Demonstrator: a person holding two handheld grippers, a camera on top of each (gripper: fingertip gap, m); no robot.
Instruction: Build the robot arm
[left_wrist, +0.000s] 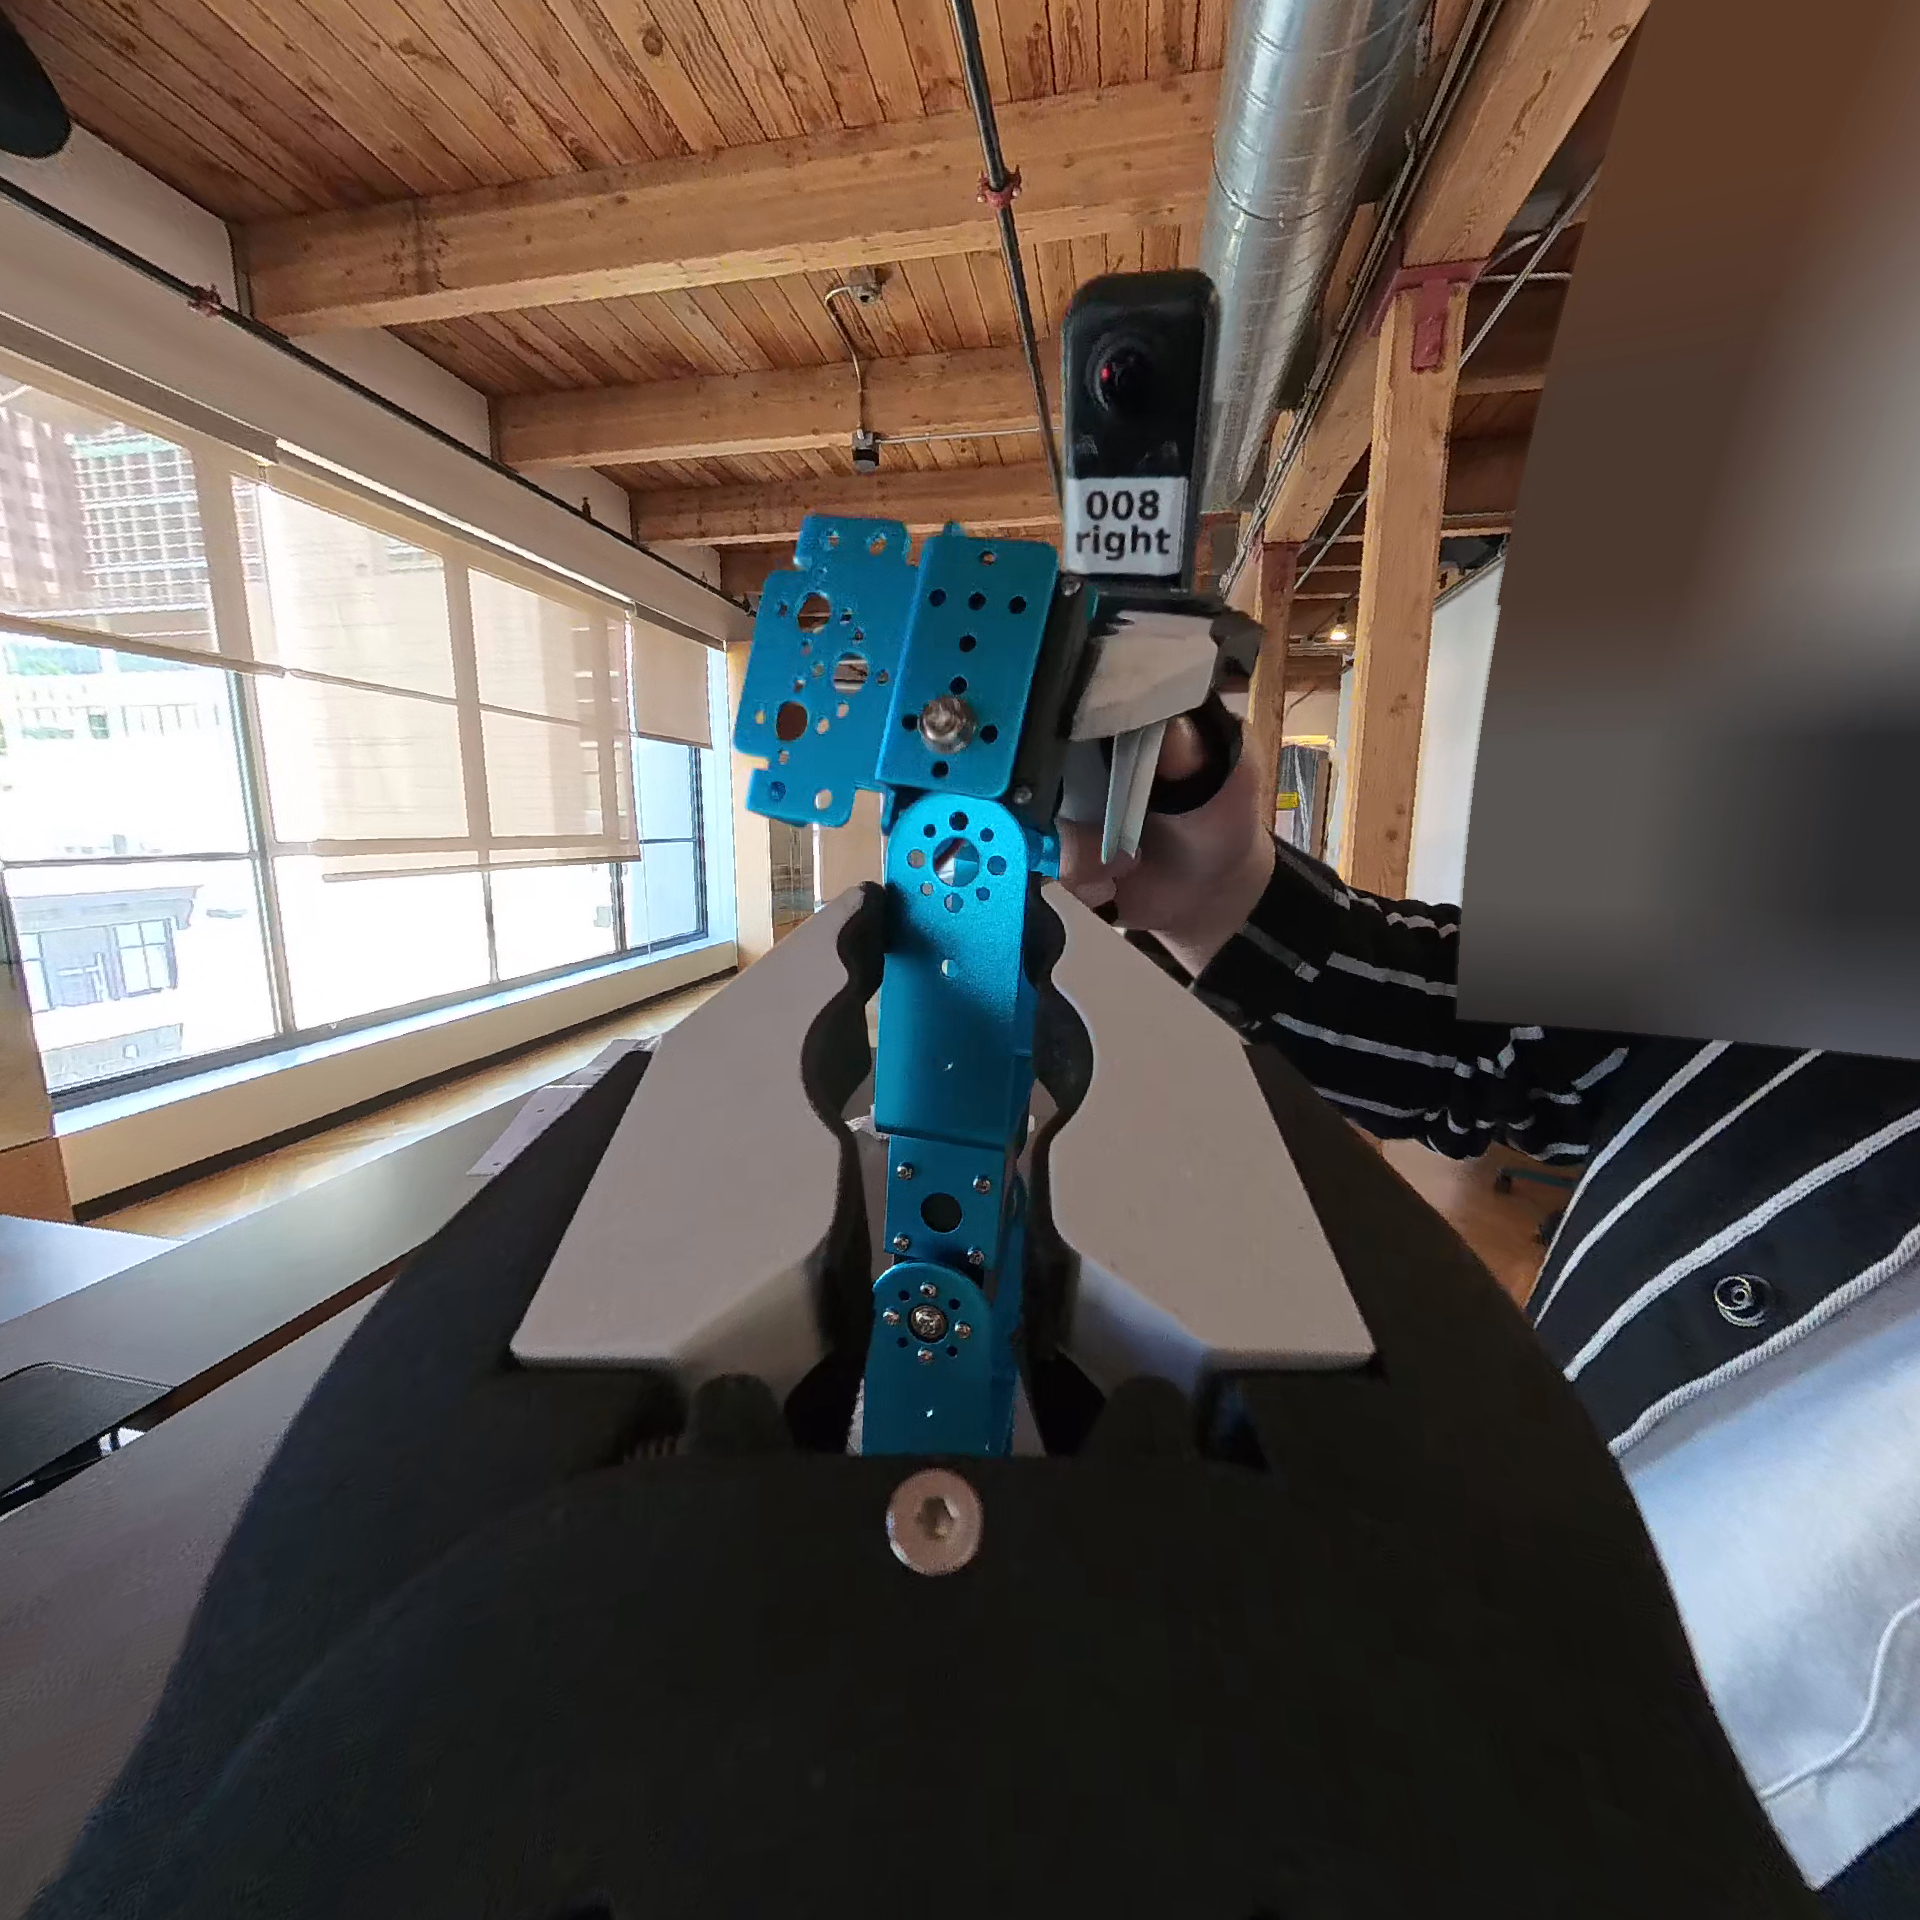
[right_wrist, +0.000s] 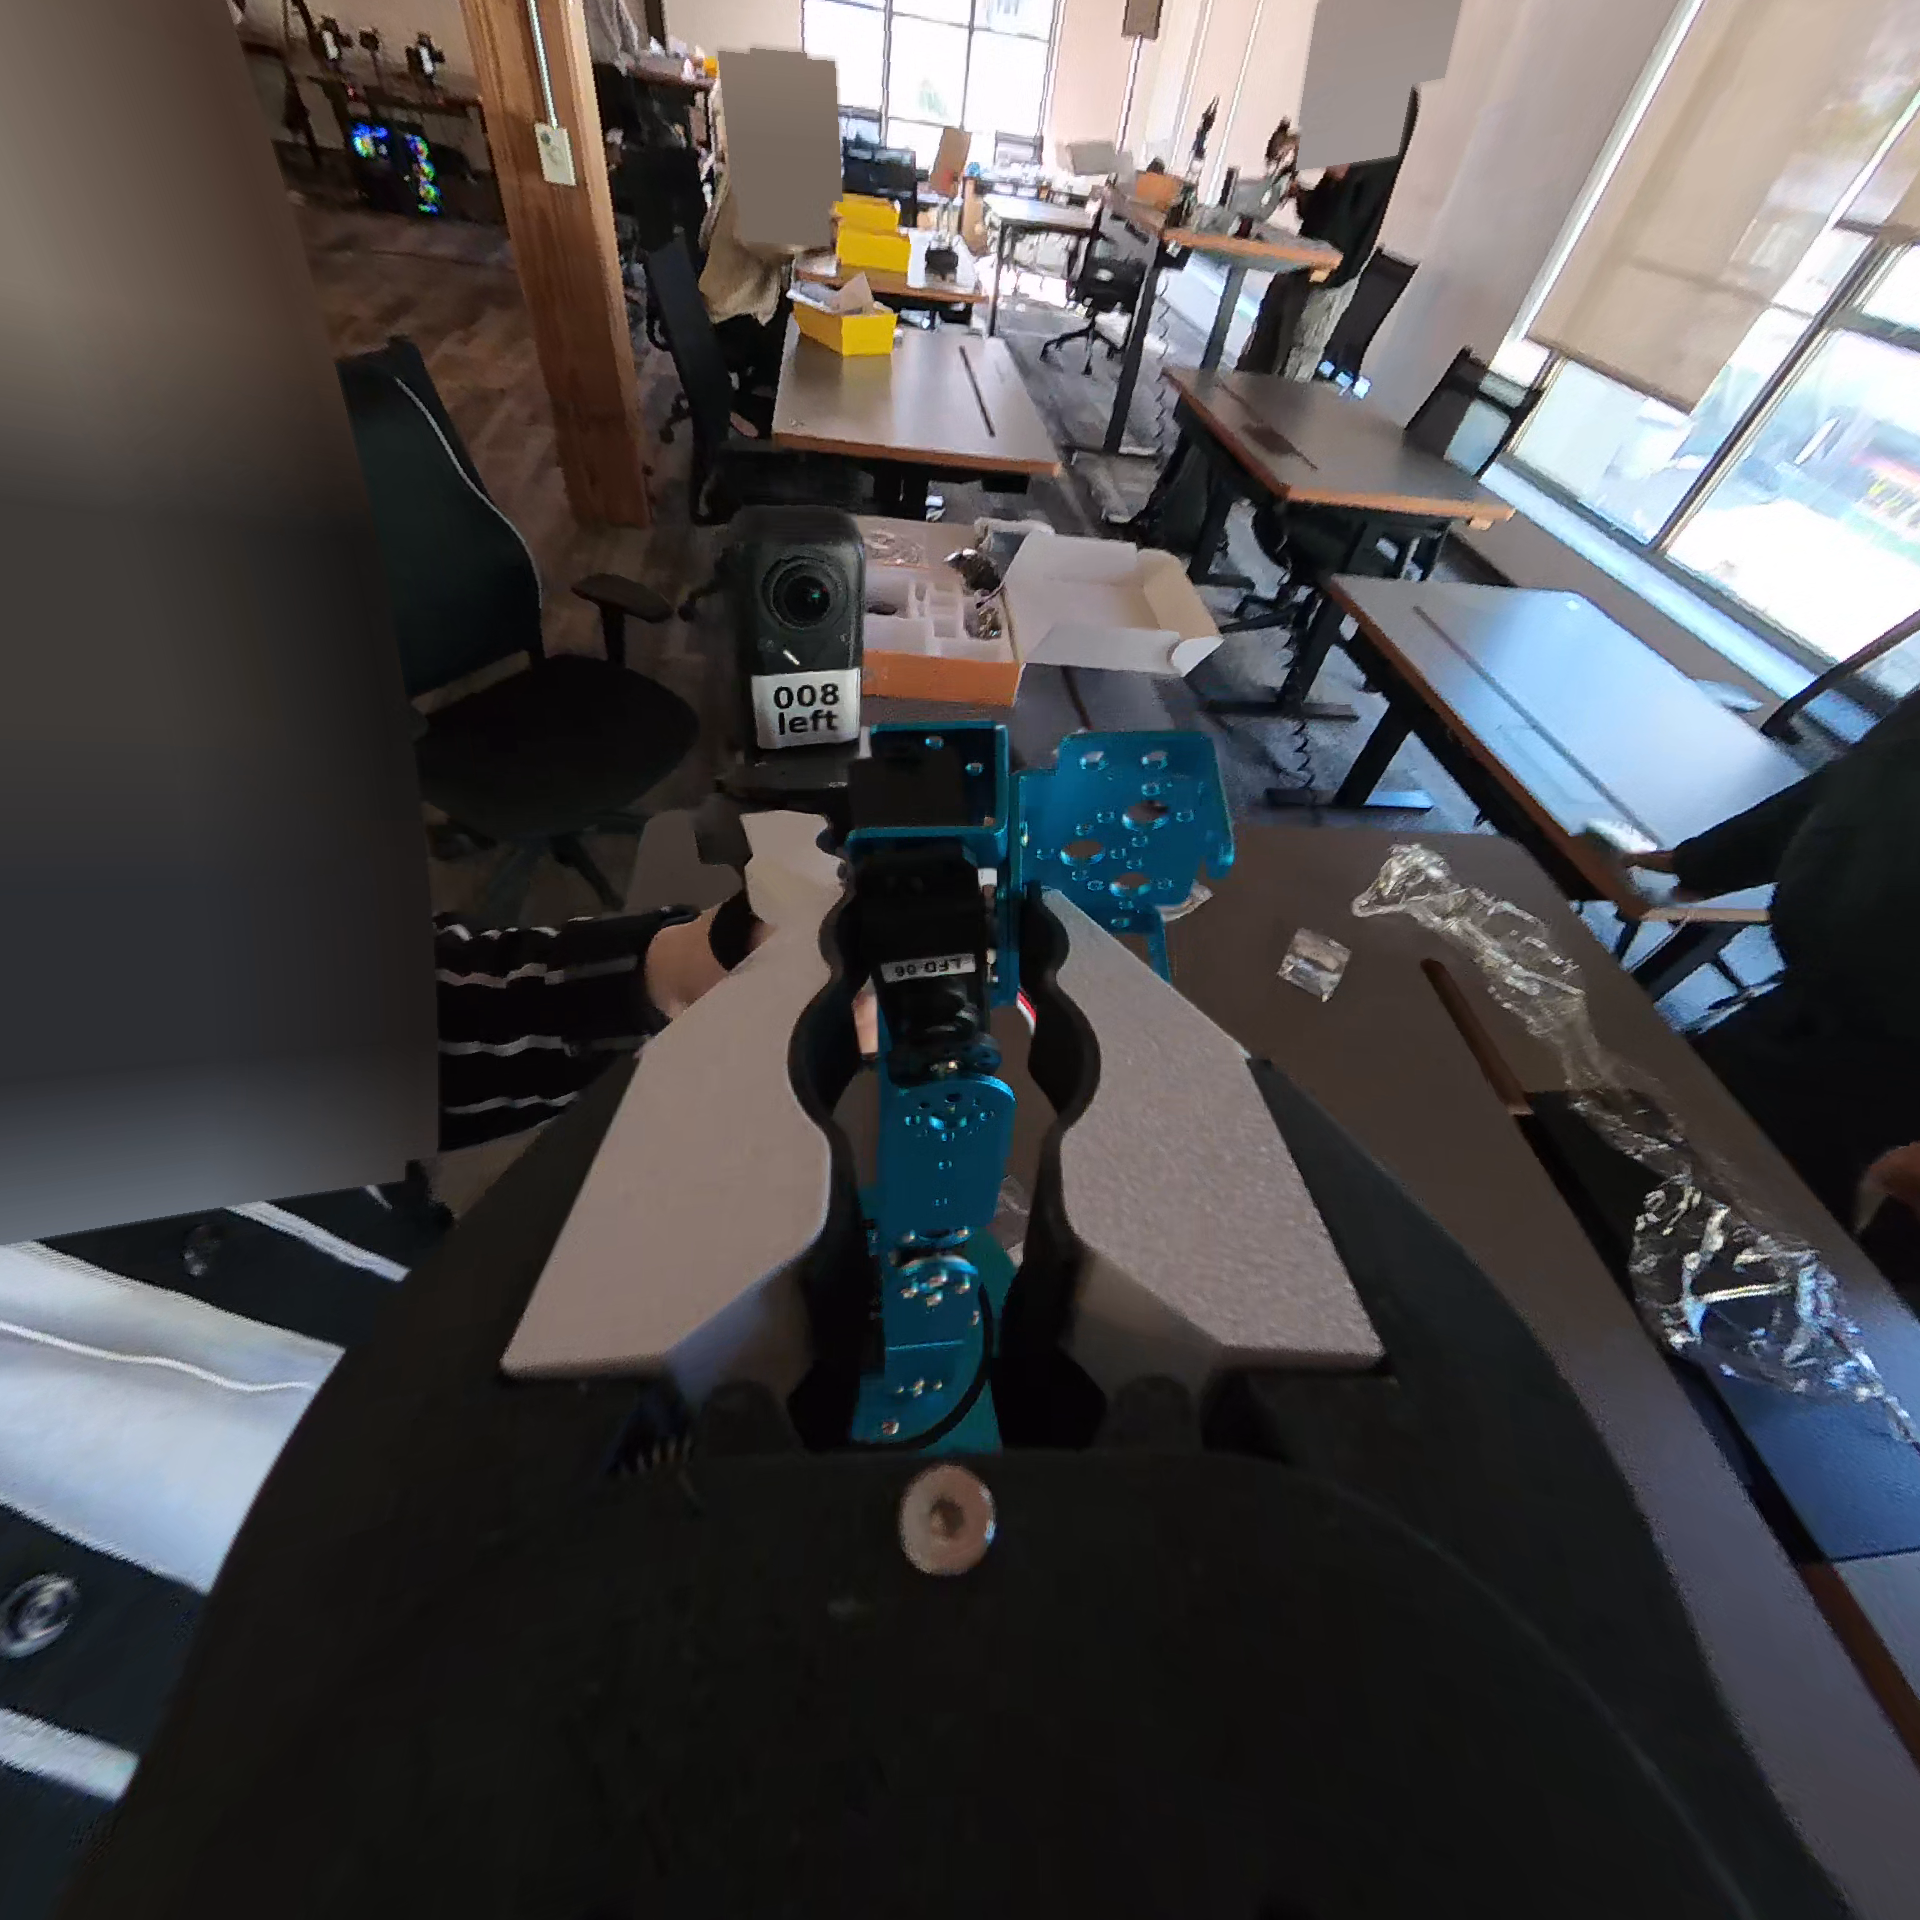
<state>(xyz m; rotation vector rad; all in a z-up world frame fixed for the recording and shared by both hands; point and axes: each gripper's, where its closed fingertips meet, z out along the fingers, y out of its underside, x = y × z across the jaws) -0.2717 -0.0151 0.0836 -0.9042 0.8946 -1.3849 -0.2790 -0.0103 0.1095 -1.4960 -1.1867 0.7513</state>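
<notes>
A blue metal bracket assembly (left_wrist: 956, 997) with black servos is held between both grippers, lifted above the dark table. My left gripper (left_wrist: 956, 914) is shut on its blue column, with the perforated blue plate (left_wrist: 810, 675) sticking out beyond the fingertips. The right gripper (left_wrist: 1081, 717) shows farther off, clamped on the assembly's upper block, held by a hand in a striped sleeve. In the right wrist view my right gripper (right_wrist: 940, 914) is shut on the assembly (right_wrist: 940, 1143) at a black servo (right_wrist: 914, 935). The left gripper (right_wrist: 821, 842) grips it from the left side.
The dark table (right_wrist: 1351, 1091) holds crumpled clear plastic wrap (right_wrist: 1714, 1278), a small clear bag (right_wrist: 1314, 961) and an open cardboard box (right_wrist: 966, 634) with a white insert. A black office chair (right_wrist: 520, 675), a wooden post (right_wrist: 566, 260), desks and seated people stand beyond. A dark sleeve (right_wrist: 1818, 862) is at the right edge. Less than 4 cm separates the two grippers' tips.
</notes>
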